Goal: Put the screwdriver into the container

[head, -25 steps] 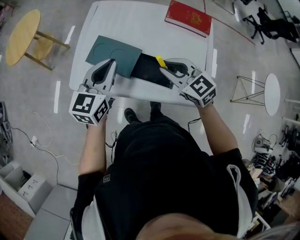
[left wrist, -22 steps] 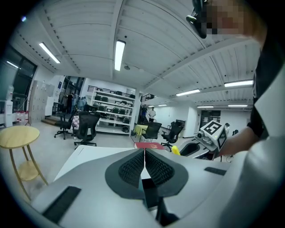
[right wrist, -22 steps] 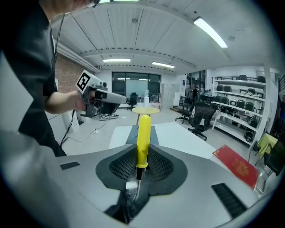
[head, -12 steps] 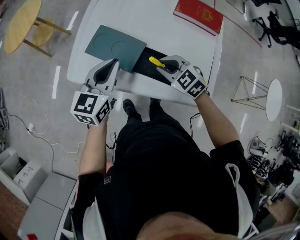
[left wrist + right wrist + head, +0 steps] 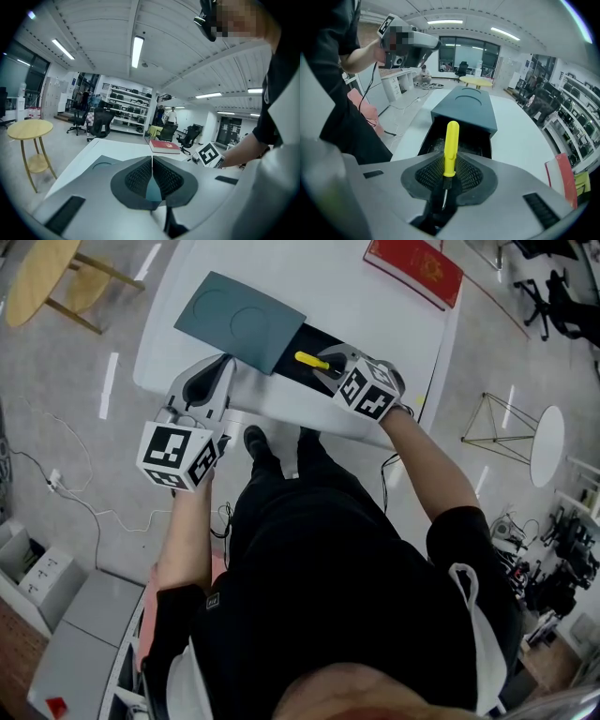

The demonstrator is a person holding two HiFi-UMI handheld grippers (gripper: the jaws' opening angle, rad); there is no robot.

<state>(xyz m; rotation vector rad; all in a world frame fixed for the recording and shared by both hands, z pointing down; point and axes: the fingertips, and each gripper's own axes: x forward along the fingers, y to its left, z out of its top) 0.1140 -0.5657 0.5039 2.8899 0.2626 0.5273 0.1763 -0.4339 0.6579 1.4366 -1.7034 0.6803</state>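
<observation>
a: where's the screwdriver (image 5: 450, 147) right now?

b: it's in my right gripper (image 5: 449, 180). the jaws are clamped on it low down, about where the yellow handle meets the metal shaft. the handle pokes forward above the open black mouth of the container (image 5: 425, 140). i judge it isn't inside yet.

a: what worries you from here?

b: the grip first. i'm pinching a smooth, round handle near one end, and most of its length hangs out ahead of the pads. it could pivot or slip if i tilt. then there's the opening. the teal lid (image 5: 466, 110) covers the far part of the box, so the gap is short. if i go in too flat or too far forward, the handle tip hits the lid's edge. or the tool ends up lying across the rim instead of down inside.

a: and the other one?

b: my left gripper (image 5: 152, 176) has its jaws pressed together on nothing, hanging by the table (image 5: 375, 324) edge beside the lid. it steadies nothing, so a knock from the right could shove the container, which sits close to the table's near edge. letting go from high up could also bounce the tool out.
</observation>
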